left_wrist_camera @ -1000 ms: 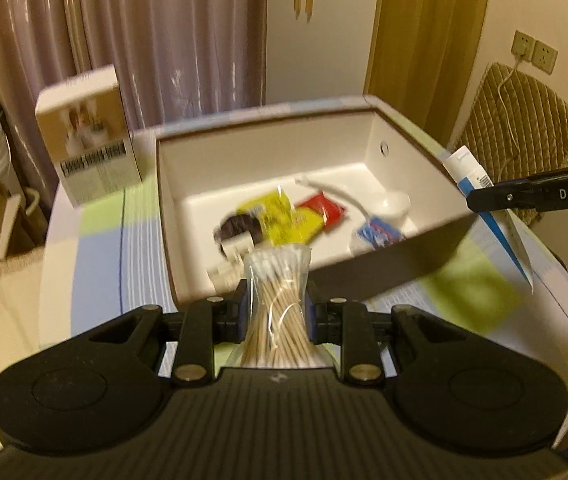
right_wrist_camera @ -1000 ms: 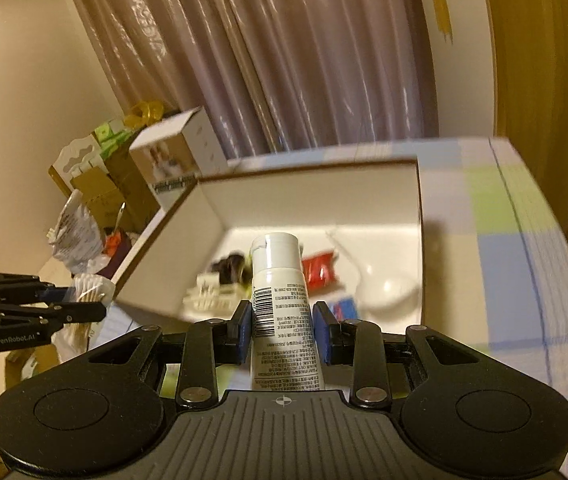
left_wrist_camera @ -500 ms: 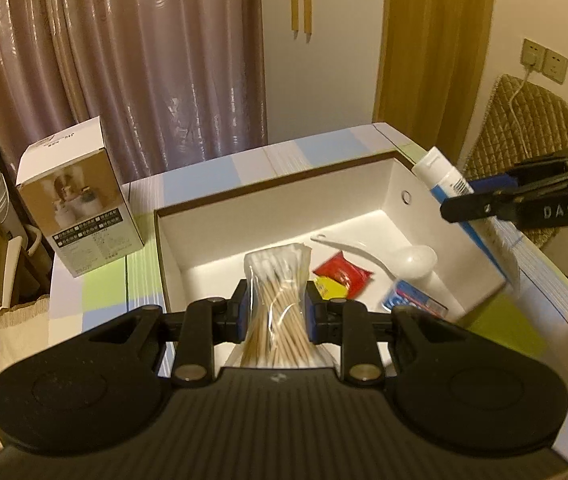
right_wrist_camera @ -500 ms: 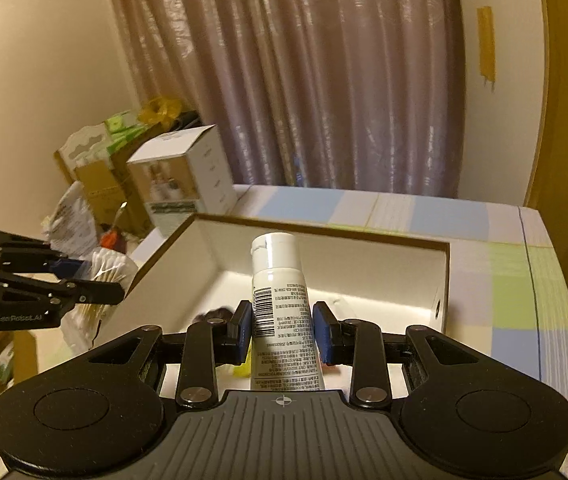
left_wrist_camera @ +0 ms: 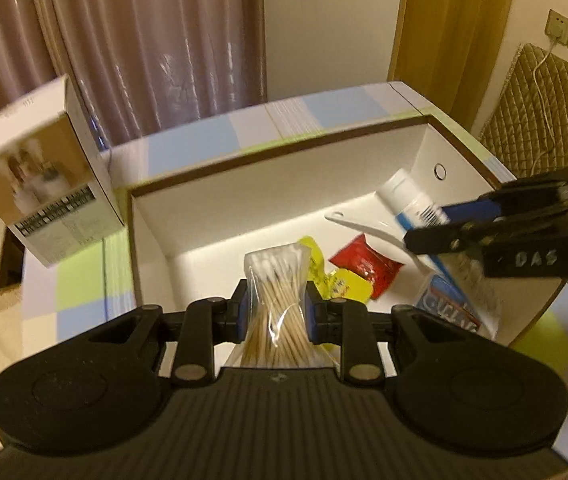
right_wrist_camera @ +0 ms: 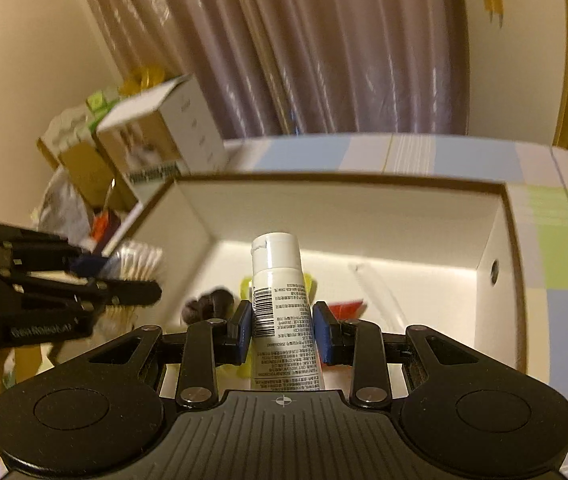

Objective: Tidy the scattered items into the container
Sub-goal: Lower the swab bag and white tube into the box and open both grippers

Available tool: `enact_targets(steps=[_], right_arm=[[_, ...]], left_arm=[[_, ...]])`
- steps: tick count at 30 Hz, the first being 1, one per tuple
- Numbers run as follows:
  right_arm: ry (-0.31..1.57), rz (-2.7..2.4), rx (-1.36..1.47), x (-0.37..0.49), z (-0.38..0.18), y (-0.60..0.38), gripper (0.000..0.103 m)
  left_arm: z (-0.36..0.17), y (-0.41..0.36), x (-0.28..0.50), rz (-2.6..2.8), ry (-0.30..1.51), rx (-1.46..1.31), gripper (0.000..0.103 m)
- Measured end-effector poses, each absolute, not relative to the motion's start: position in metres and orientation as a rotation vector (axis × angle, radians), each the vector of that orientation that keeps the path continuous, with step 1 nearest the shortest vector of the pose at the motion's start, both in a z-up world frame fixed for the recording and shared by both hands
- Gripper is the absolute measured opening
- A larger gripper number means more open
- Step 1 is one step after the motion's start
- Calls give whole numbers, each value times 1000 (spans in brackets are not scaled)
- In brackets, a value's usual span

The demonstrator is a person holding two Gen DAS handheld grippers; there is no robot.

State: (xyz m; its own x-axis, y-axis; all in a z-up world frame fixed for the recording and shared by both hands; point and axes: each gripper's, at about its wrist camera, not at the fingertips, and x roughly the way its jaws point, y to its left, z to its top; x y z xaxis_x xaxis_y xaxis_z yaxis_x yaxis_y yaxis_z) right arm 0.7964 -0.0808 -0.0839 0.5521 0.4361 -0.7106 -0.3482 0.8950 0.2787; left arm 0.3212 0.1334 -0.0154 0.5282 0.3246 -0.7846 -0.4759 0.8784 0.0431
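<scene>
Table [left_wrist_camera: 203,136]: it is lying under everything, wearing a cloth of pale blue, green and cream squares, and stretching ahead of both my grippers.
Box [left_wrist_camera: 267,156]: the open white container with a brown rim is sitting on the table straight ahead of and below my two grippers; its far wall is facing me, and I am seeing a small round hole in its right-hand wall.
Carton [left_wrist_camera: 43,184]: a printed white carton is standing on the table outside the box, ahead and to the left of my left gripper.
Right gripper [right_wrist_camera: 283,330]: I am clamping it on the tube, and it is reaching in over the right side of the box.
Left gripper [left_wrist_camera: 276,312]: I am squeezing it around the middle of the bag of swabs, over the near left part of the box.
Tube [right_wrist_camera: 281,312]: white with small print and a barcode, it is pointing cap-first away from me between my right fingers, above the box floor.
Bag of swabs [left_wrist_camera: 277,292]: clear plastic packed with wooden-stemmed cotton swabs, pinched at its waist by my left fingers, tips pointing away.
Spoon [left_wrist_camera: 368,226]: white plastic, lying inside the box ahead and right of my left gripper.
Red packet [left_wrist_camera: 366,268]: lying on the box floor, just right of the swabs.
Yellow packet [left_wrist_camera: 340,288]: lying in the box beside the red one, partly behind my left finger.
</scene>
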Motion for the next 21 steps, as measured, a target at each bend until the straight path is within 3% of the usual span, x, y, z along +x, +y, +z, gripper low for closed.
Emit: enact_targets(steps=[21], right_arm=[[974,484,47,805,-111,-62,35]], left_arm=[[-31,141,325,494,912,-243,22]])
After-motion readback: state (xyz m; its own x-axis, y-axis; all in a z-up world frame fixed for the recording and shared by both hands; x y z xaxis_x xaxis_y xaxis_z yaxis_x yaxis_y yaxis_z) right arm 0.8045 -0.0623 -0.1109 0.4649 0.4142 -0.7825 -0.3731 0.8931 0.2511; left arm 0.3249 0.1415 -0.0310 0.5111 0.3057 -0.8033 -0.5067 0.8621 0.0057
